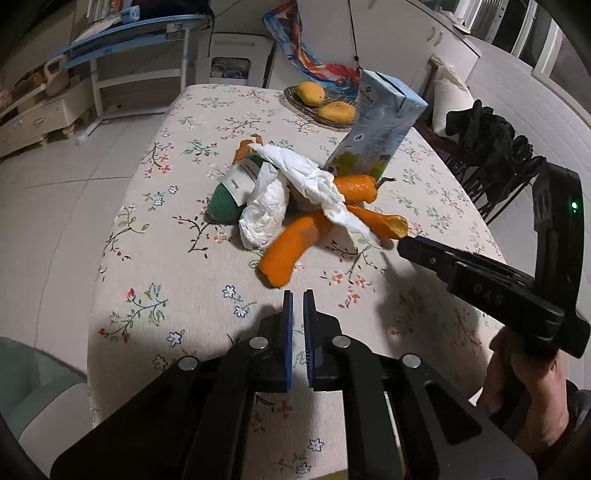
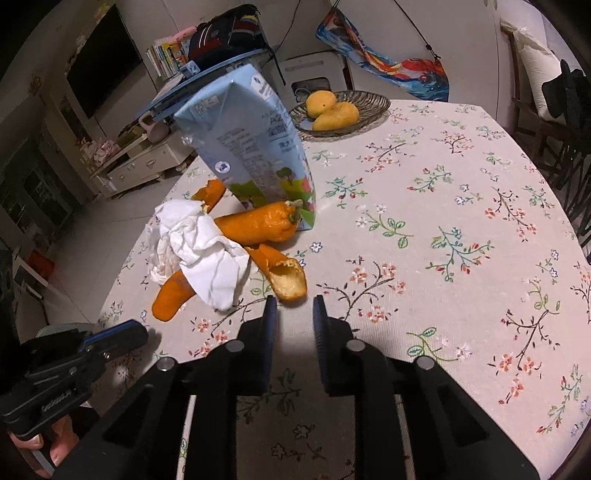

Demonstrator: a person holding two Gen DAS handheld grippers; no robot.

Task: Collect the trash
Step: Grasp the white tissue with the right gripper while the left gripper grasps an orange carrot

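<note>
A heap of trash lies mid-table: orange peels [image 1: 284, 254] [image 2: 288, 277], crumpled white tissue [image 1: 295, 181] [image 2: 207, 251], a green yarn ball with a paper label [image 1: 225, 199], and an upright light blue milk carton [image 1: 380, 129] [image 2: 247, 147]. My left gripper [image 1: 298, 295] hovers just before the nearest peel, empty, its jaws nearly together with a thin gap. My right gripper [image 2: 294, 301] is open and empty, its fingertips right at the curled peel end. It also shows in the left wrist view [image 1: 406, 243], touching or nearly touching that peel.
A wicker plate [image 1: 306, 110] [image 2: 369, 99] with two mangoes stands at the far table edge. The floral tablecloth [image 2: 443, 221] covers the table. A chair with dark clothes [image 1: 491, 147] stands at the right; a blue desk [image 1: 129, 33] at the back left.
</note>
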